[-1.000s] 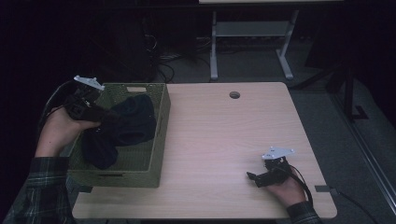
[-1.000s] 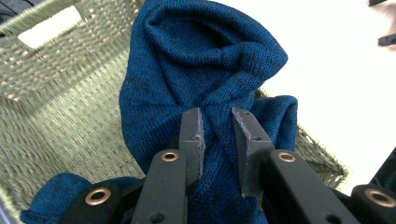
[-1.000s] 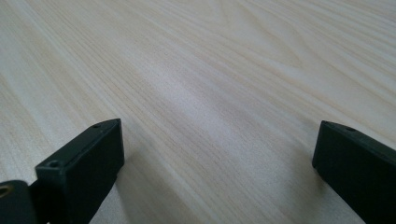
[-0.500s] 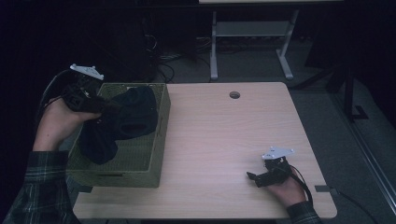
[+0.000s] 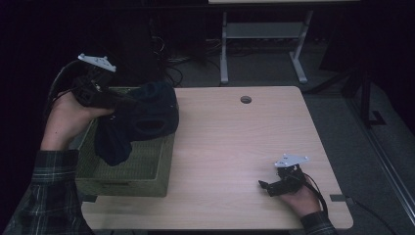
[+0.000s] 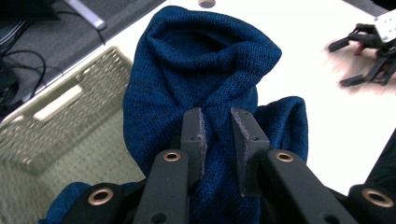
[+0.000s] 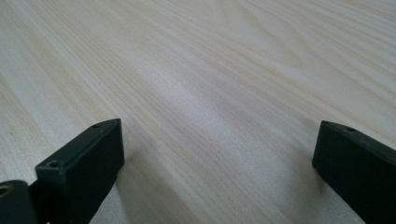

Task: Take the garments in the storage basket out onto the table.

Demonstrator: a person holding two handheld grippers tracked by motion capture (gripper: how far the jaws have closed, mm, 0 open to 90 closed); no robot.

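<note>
– How many things?
– One blue knit garment (image 5: 142,117), one woven basket (image 5: 147,171), two hand-held grippers: left hand-held gripper (image 6: 218,135) clamped on the garment above the basket, right hand-held gripper (image 7: 219,163) spread apart.
– Surface?
– Pale wood counter (image 5: 230,147), dark room.

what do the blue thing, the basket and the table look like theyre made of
Blue garment: knitted fabric, likely wool or acrylic; fine matte loops show. Basket: woven fibre or plastic cord, pale green, its weave visible. Table: wood or wood-look laminate, pale streaked grain, smooth.
</note>
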